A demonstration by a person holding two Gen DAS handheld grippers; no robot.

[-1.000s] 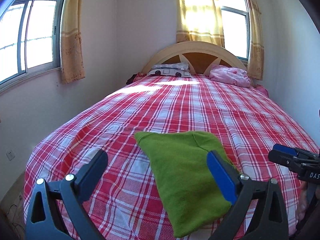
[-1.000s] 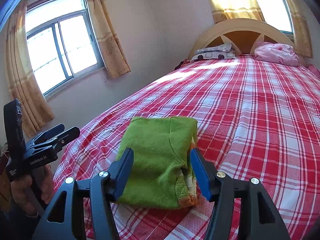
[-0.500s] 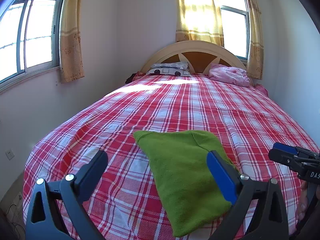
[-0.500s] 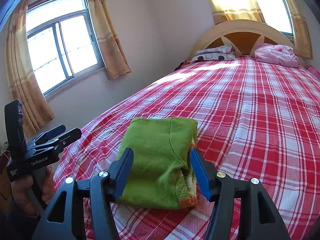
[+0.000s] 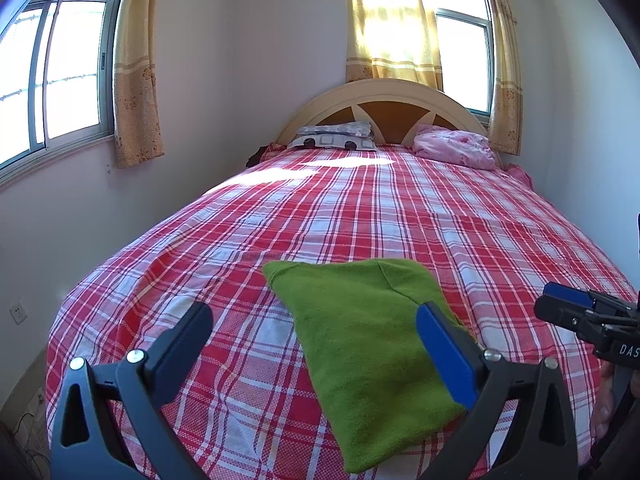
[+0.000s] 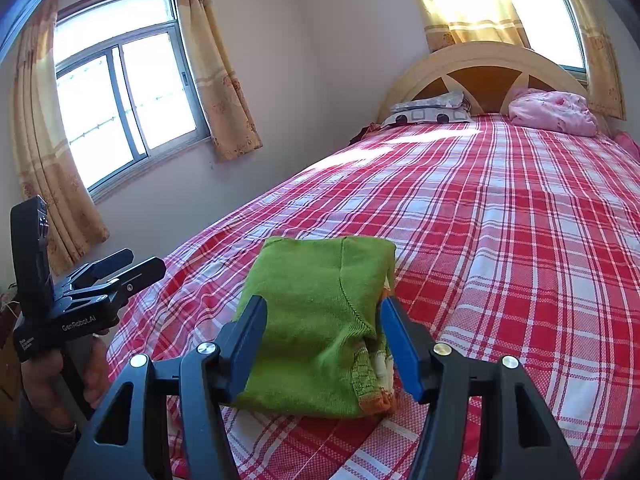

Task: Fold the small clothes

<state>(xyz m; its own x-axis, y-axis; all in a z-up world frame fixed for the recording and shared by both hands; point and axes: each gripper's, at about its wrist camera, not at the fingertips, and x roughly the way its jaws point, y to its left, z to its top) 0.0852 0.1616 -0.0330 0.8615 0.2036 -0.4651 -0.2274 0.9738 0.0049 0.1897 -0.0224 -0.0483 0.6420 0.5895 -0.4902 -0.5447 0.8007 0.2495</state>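
Both grippers hang over the bed's near end, holding nothing: left gripper wide apart, right gripper partly apart. Folded green sweater lies on the red checked bedspread.

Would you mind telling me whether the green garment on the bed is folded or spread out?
Folded. The green garment lies as a compact layered bundle on the plaid bedspread, with stacked edges showing at its near corner.

The green garment is a matt, fuzzy knit with a ribbed orange-and-white hem at its near right corner. Under it the bedspread is thin woven checked cloth. Both grippers, left and right, look like matt black plastic with smooth blue pads and 2 shiny metal pins each
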